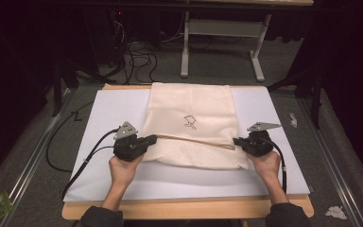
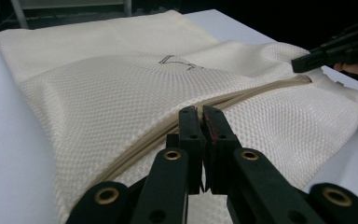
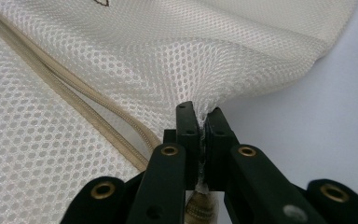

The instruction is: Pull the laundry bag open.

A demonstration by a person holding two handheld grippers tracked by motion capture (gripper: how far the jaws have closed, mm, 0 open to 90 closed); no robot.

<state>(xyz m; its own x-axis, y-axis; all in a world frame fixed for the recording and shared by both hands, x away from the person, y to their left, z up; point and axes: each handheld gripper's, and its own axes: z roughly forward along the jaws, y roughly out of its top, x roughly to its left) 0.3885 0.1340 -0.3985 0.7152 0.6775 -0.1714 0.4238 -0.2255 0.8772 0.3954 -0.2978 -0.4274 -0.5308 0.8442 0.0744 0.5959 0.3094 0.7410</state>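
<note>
black tools (image 1: 153, 138) — brass rivets, dark sleeves (image 1: 101, 217)

The cream honeycomb-mesh fabric bag (image 1: 191, 125) carries a beige zipper band (image 2: 223, 100) and a small dark line-drawn logo (image 1: 190, 122); the flat table sheet (image 1: 108, 111) is pale lavender-white.

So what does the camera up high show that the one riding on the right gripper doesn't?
The high view alone takes in both hands, the left gripper at one end of the mesh bag, the small black mark on the fabric, the white table top and cables on the floor behind. The right gripper view alone shows the holes of the mesh close up and fabric pinched between its shut jaws. Both show the right gripper, the bag and its beige zip.
</note>
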